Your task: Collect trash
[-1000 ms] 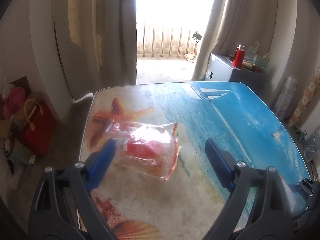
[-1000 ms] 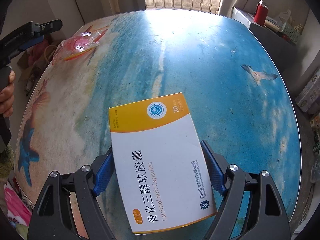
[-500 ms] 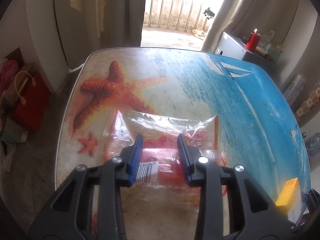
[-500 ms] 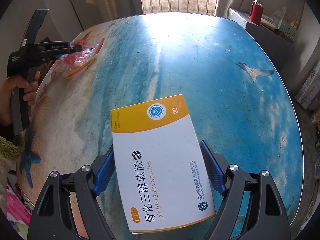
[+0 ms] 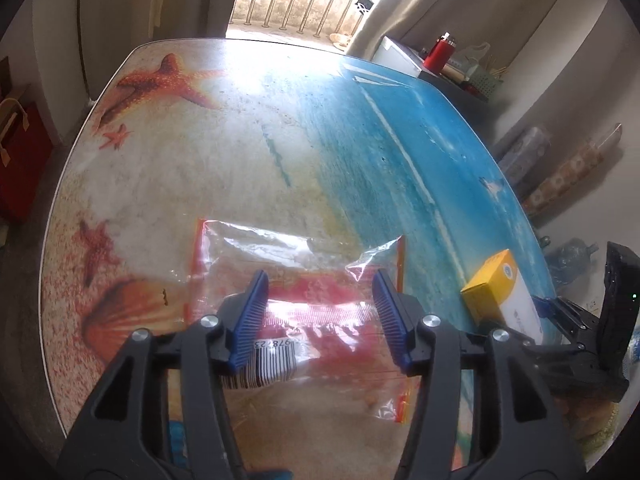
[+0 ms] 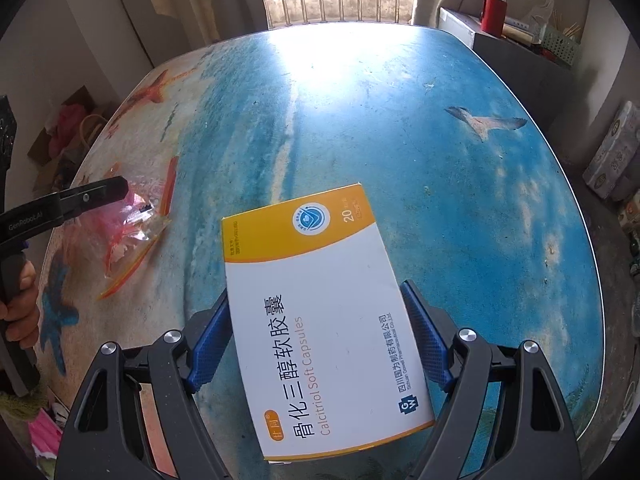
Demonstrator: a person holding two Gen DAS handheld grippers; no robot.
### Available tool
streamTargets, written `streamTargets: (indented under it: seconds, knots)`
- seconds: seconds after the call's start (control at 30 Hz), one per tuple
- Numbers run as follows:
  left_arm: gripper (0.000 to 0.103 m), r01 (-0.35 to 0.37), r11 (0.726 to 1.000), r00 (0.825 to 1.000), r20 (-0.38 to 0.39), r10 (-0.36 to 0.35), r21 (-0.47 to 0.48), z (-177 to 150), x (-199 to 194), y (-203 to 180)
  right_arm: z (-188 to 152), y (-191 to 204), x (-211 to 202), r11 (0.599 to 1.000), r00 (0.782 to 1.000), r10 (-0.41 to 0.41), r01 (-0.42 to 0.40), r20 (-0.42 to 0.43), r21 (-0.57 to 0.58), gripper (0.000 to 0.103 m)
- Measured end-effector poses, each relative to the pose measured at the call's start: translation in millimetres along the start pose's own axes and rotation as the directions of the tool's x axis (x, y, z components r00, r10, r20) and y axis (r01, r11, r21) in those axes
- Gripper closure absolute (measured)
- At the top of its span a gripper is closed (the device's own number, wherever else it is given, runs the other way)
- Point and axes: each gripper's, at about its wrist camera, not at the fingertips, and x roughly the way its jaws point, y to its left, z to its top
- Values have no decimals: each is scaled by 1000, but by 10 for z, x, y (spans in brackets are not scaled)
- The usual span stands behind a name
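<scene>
A clear plastic bag point(image 5: 304, 256) with red print and a barcode label lies crumpled on the beach-print table point(image 5: 360, 140). My left gripper point(image 5: 318, 300) is low over it. Its jaws are opening, with the bag between the blue pads, which do not press on it. In the right wrist view the same bag point(image 6: 132, 232) sits at the table's left side under the left gripper's black finger point(image 6: 96, 196). My right gripper point(image 6: 316, 294) is shut on a white and yellow medicine box point(image 6: 320, 340), held above the table point(image 6: 400, 120). The box point(image 5: 500, 288) also shows in the left wrist view.
A person's hand point(image 6: 20, 300) holds the left gripper's handle. A red bag point(image 5: 20, 160) stands on the floor to the left. A low cabinet with a red flask point(image 6: 494, 12) stands beyond the table's far right corner. Wrapped rolls point(image 6: 612, 152) lie by the right wall.
The left gripper came down over the bag and closed narrowly on it, then its jaws widened. The bag now lies nearer the table's near edge. The right gripper and box barely moved.
</scene>
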Motion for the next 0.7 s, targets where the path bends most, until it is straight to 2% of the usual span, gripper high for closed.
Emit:
streamTargets:
  seconds: [0.07,0.1,0.2,0.3,0.4,0.47,0.5,0.7]
  knots:
    - [44,66,998,996,56,-65,-12,-33,-161,-4,-23,-32,-15,1000,1000,6,-7,6,10,25]
    - [43,72,997,994,84,-71,1,2,-210,-21,-33,-38,-18,1000,1000,8,-8,9,15,25]
    - [43,7,998,993,119,-15,67,173,-246,-30,-35,-24,-13,1000,1000,-4,4,13,16,25]
    - [43,-54,985,998,28,51,162,372,6,-29,-48,8,-5,1000,1000,-22,22,20,5,24]
    - [47,-111,972,988,-82,131,208,448,345,85,-57,15,-4,1000,999,-25,25,27,2,24]
    - [51,-116,966,988,-75,137,230,429,357,121,-56,-3,-8,1000,999,-19,19,26,9,24]
    - [51,-115,967,985,-102,141,229,423,372,126,-56,-14,-12,1000,1000,-13,12,27,13,24]
    - [51,-119,980,983,-118,138,158,224,160,256,-40,-45,-15,1000,1000,-2,2,29,13,24]
